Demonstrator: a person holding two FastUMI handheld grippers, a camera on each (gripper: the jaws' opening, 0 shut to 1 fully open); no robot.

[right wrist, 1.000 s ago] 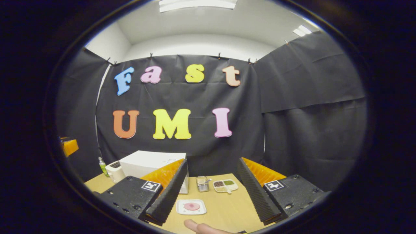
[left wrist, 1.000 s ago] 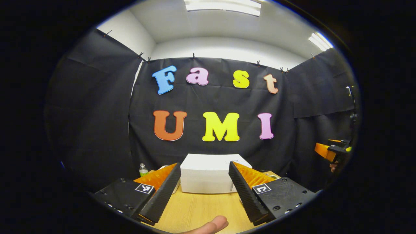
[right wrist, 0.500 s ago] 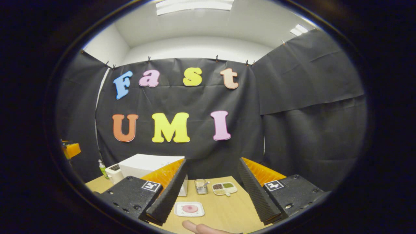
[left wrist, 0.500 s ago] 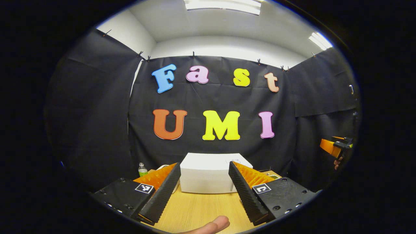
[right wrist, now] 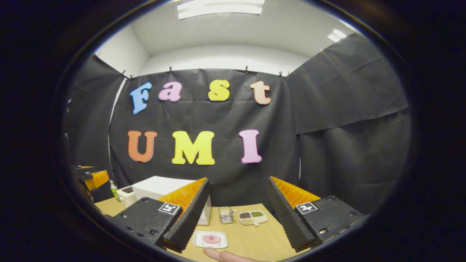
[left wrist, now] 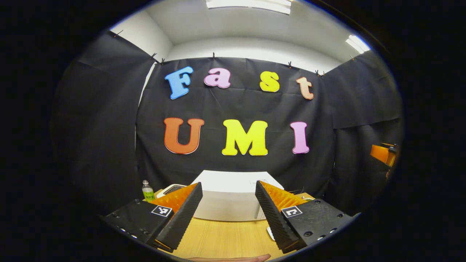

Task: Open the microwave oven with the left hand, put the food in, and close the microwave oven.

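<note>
In the left gripper view, the left gripper [left wrist: 227, 214] hangs over the table [left wrist: 225, 238] with its fingers spread wide and nothing between them, squared up to the white microwave [left wrist: 229, 198] at lower centre, I'd guess ready to reach for its door, which looks closed. In the right gripper view the microwave [right wrist: 160, 187] sits lower left. The right gripper [right wrist: 233, 216], likewise apart and empty, waits above the plate of food [right wrist: 210, 239] at the bottom centre, probably so it can pick it up next.

both views face microwave [left wrist: 229, 196], table [right wrist: 255, 236] shared
</note>
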